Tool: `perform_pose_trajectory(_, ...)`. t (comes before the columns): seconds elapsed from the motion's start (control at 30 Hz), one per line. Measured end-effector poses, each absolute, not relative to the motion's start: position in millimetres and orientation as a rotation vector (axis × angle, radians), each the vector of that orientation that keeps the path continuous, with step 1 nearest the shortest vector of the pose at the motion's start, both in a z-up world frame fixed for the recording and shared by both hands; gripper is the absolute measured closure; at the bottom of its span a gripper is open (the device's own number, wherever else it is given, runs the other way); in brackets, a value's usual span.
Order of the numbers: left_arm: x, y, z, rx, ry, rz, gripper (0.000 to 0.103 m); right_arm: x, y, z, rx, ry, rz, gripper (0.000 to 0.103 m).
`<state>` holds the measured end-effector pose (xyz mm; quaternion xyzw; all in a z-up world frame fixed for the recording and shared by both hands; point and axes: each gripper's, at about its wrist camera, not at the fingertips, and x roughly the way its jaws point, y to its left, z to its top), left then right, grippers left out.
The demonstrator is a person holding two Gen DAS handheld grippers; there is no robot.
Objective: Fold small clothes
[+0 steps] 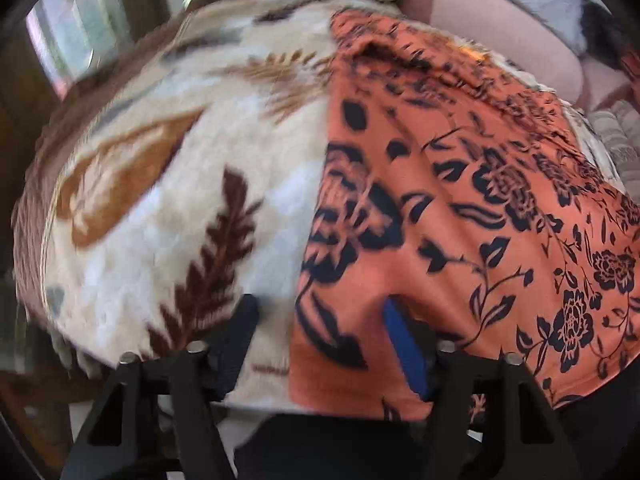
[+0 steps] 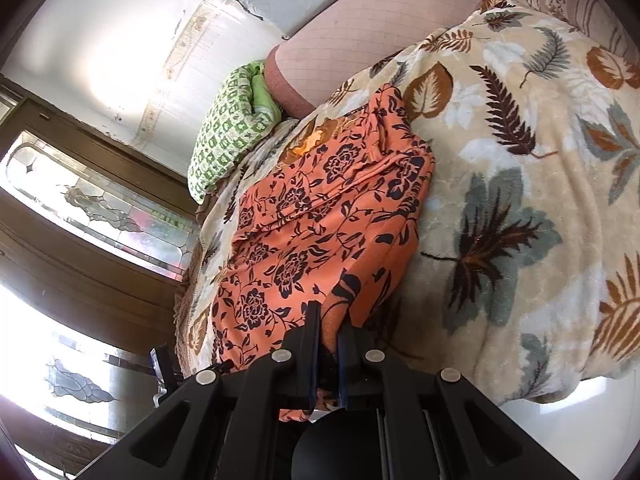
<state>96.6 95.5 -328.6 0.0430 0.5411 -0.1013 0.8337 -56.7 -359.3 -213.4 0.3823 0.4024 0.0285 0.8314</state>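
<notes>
An orange garment with a dark floral print [image 1: 460, 184] lies on a cream leaf-patterned blanket [image 1: 168, 208]. My left gripper [image 1: 320, 320] is open; its jaws stand wide apart, and the garment's near edge drapes over the right blue finger [image 1: 404, 344]. In the right wrist view the same garment [image 2: 320, 220] stretches away from me over the blanket [image 2: 520, 200]. My right gripper [image 2: 330, 332] is shut on the garment's near edge, with cloth pinched between the two fingers.
A green patterned pillow [image 2: 228, 136] and a pink headboard cushion [image 2: 360, 28] lie at the far end of the bed. A dark wooden door with glass panes [image 2: 100, 208] stands beside the bed. The blanket edge hangs off the bed at the right [image 2: 540, 384].
</notes>
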Motion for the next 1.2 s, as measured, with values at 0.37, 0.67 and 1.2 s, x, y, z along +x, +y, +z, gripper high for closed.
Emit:
perform_pose_trajectory(0.37,79.2,96.6,-300.1,0.023,1.079,-0.401,0.096,-60.0,-361.1,-211.8,0.815,0.852,0.041,0.096)
perform_pose_trajectory(0.67,79.5,101.6,-275.9,0.017,1.043,-0.420,0.096,-75.2,-375.3,-209.4,0.836,0.820,0.011,0.096)
perform_pose_trajectory(1.2,83.7,90.0,-315.4,0.051,1.137,-0.385,0.099,-82.9,-380.5,-231.0,0.897,0.857,0.017,0.096)
